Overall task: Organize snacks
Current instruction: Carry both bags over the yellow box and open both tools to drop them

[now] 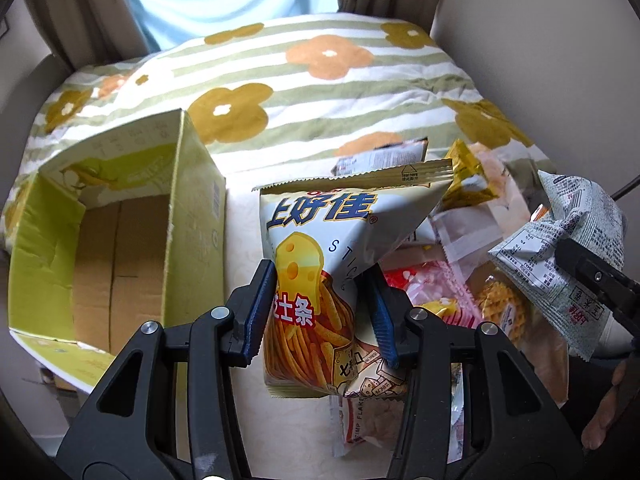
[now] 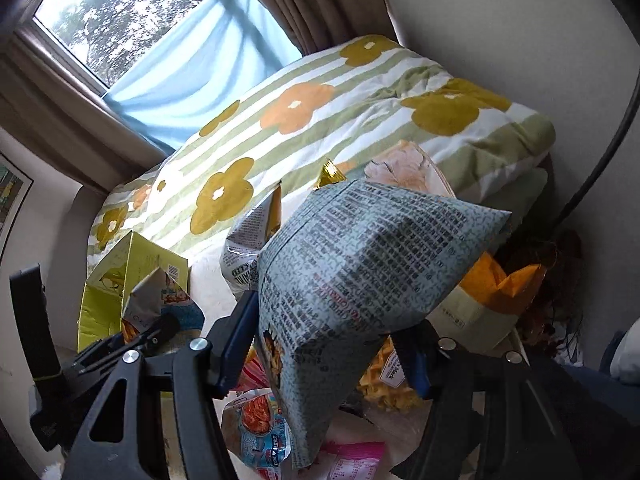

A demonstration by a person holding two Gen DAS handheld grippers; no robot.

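My left gripper is shut on a cheese stick snack bag, held upright above the table, just right of an open yellow-green cardboard box that is empty inside. My right gripper is shut on a pale blue-grey snack bag with its printed back facing the camera; this bag also shows in the left wrist view at the right. A pile of several snack packets lies under and right of both grippers.
A flower-patterned quilt lies behind the table. The box and the left gripper with its bag sit at lower left in the right wrist view. A black cable runs down the wall at right.
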